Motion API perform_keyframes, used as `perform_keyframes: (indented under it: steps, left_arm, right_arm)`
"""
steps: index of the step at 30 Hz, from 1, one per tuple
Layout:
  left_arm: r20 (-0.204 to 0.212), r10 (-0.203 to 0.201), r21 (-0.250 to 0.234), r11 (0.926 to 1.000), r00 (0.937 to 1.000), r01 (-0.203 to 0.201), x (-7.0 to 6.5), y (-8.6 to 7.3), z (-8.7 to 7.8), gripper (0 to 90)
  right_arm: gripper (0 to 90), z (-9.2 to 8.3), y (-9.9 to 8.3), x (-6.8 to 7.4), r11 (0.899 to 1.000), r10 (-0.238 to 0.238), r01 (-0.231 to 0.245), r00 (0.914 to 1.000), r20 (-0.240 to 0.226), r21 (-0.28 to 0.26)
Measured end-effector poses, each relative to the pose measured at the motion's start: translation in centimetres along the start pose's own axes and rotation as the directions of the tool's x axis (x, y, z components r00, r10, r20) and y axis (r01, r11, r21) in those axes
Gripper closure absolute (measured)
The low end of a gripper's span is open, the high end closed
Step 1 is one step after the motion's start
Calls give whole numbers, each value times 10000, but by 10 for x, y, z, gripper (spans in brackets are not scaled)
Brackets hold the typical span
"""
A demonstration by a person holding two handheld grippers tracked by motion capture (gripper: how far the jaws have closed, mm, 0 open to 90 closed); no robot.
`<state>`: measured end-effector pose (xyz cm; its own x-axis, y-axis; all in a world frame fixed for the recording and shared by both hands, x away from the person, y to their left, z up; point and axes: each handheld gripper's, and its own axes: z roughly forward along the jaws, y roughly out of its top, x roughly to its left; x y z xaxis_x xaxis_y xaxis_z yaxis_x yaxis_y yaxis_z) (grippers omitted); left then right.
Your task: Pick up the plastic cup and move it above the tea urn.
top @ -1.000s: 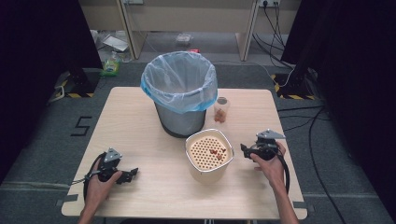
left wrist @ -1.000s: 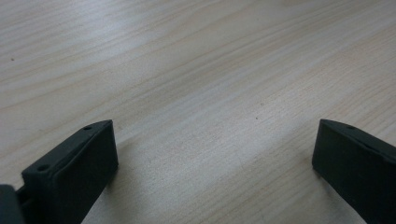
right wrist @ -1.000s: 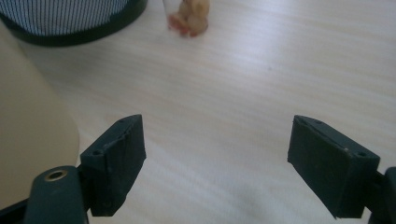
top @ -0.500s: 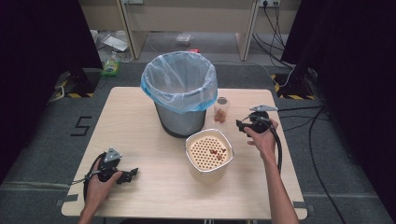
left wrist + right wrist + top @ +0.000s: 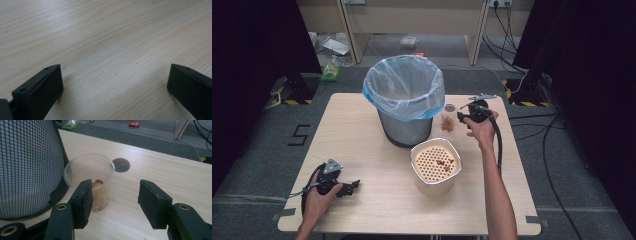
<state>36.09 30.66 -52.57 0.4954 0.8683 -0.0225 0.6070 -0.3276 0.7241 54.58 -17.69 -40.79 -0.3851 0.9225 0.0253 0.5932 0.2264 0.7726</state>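
Your right tool (image 5: 463,118) hovered over the far right part of the tabletop (image 5: 362,130), its jaws spread apart with nothing between them. In the right gripper view that tool (image 5: 115,197) pointed at a clear plastic cup (image 5: 90,180) standing upright just ahead of its left jaw, with a few brownish pieces lying in the cup's bottom. The cup (image 5: 447,123) stood just beside the mesh bin (image 5: 406,127), near a round hole in the tabletop (image 5: 121,165). The bin carried a blue-rimmed plastic liner (image 5: 404,85) and stood at the middle of the far half. In front of it sat a cream square container (image 5: 435,165) with a perforated insert, a few small reddish bits (image 5: 445,162) lying on the holes.

Your left tool (image 5: 343,187) rested on the near left corner of the tabletop under your hand (image 5: 314,200). In the left gripper view its jaws stood wide apart over bare wood (image 5: 105,50), gripping nothing.
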Motion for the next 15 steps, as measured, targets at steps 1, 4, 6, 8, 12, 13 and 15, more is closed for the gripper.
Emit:
perform_keyframes:
  steps: [1, 4, 6, 8, 12, 13, 15]
  left_arm:
    - [-1, 0, -1, 10000, 10000, 0, 0, 0, 0, 0]
    - [-2, 10, 6, 10000, 10000, -10, 0, 0, 0, 0]
    - [-3, 15, 9, 10000, 10000, -15, 0, 0, 0, 0]
    - [-22, 29, -20, 10000, 10000, -29, 0, 0, 0, 0]
    - [-21, 34, -17, 10000, 10000, -34, 0, 0, 0, 0]
    - [-21, 34, -17, 10000, 10000, -34, 0, 0, 0, 0]
    - [-20, 29, -18, 10000, 10000, -29, 0, 0, 0, 0]
  right_arm:
    - [467, 3, 2, 1, 10000, -23, 23, 10000, -34, 20]
    - [476, 8, 6, 3, 9999, -38, 38, 10000, -25, 95]
    - [484, 13, 10, 5, 9996, -205, 205, 9998, 21, 190]
    - [490, 19, 18, 8, 9995, -234, 235, 9997, -22, 208]
    - [513, 33, 24, 11, 9968, -416, 400, 9989, 227, 688]
    - [513, 33, 24, 11, 9968, -416, 400, 9989, 227, 688]
    - [549, 40, 24, 13, 9941, -535, 493, 9977, 417, 965]
